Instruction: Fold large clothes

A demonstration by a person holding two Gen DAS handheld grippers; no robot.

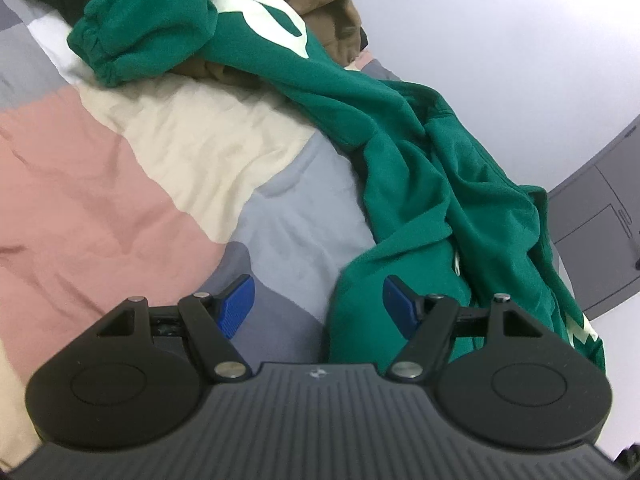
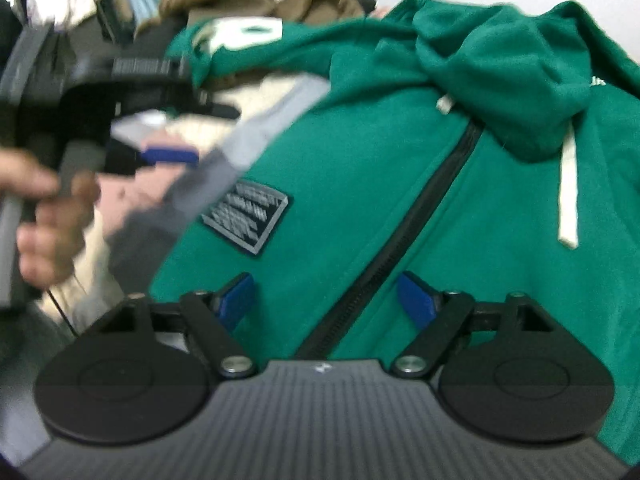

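A green zip hoodie (image 1: 400, 160) lies crumpled on a patchwork quilt (image 1: 100, 200), one cuffed sleeve (image 1: 96, 52) flung to the upper left. My left gripper (image 1: 318, 304) is open just above the quilt, and the hoodie's near edge reaches its right pad (image 1: 400, 306). In the right wrist view the hoodie (image 2: 400, 140) fills the frame, showing its black zipper (image 2: 400, 232), a grey chest patch (image 2: 246, 216), a white drawstring (image 2: 568, 184) and the bunched hood (image 2: 500, 72). My right gripper (image 2: 326, 302) hovers open over the zipper, gripping nothing. The left gripper (image 2: 192, 132) appears blurred at left.
A brown garment (image 1: 320, 0) is heaped behind the hoodie, also seen as a brown garment (image 2: 320, 4) at the top. A person's hand (image 2: 48, 220) holds the left gripper's handle. A grey cabinet (image 1: 600, 220) stands past the bed's right edge. More clothes hang at the upper left.
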